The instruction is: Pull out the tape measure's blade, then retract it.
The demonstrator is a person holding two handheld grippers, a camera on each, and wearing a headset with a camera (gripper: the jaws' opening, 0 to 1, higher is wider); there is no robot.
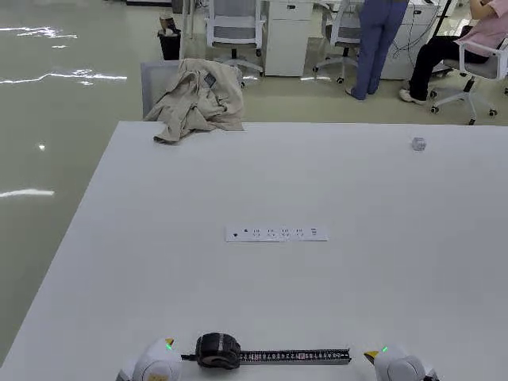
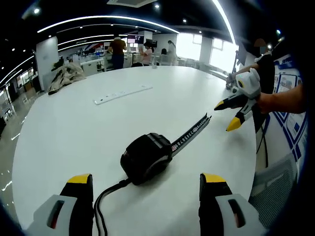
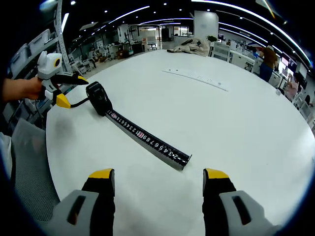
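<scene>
**Fig.** A black, rounded tape measure case [image 1: 217, 350] is shown lying on the white worktable [image 1: 278, 182] near its front edge. Its dark numbered blade [image 1: 295, 356] is drawn out flat toward the right gripper [image 3: 158, 173]. The left gripper [image 2: 145, 179] is held just behind the case, jaws spread wide and empty, with the case's black cord [image 2: 106, 196] lying between them. The right gripper's jaws are likewise wide, and the blade tip lies just ahead of them, untouched. A white power strip [image 1: 276, 233] is seen at mid-table.
</scene>
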